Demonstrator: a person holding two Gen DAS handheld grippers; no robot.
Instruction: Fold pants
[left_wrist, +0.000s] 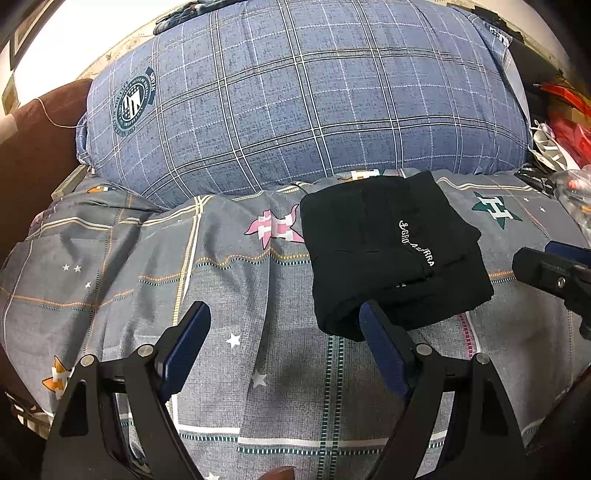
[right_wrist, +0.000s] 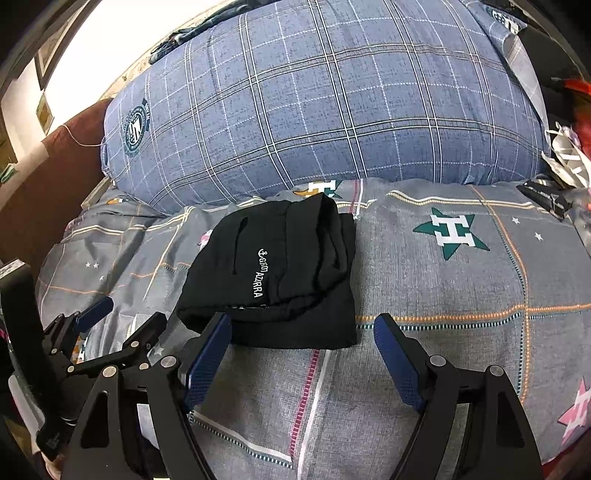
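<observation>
Black pants (left_wrist: 391, 251) with white lettering lie folded into a compact square on the grey patterned bedsheet (left_wrist: 229, 280). They also show in the right wrist view (right_wrist: 280, 273). My left gripper (left_wrist: 284, 314) is open and empty, just in front and left of the pants, its right finger near their front corner. My right gripper (right_wrist: 303, 328) is open and empty, just in front of the pants' front edge. The right gripper also shows at the right edge of the left wrist view (left_wrist: 554, 277); the left gripper shows at lower left in the right wrist view (right_wrist: 122, 317).
A big blue plaid pillow (left_wrist: 303, 99) lies behind the pants. A brown headboard or sofa arm (left_wrist: 37, 147) stands at the left. Red packaging and clutter (left_wrist: 565, 125) sit at the right. The sheet (right_wrist: 461, 295) spreads right of the pants.
</observation>
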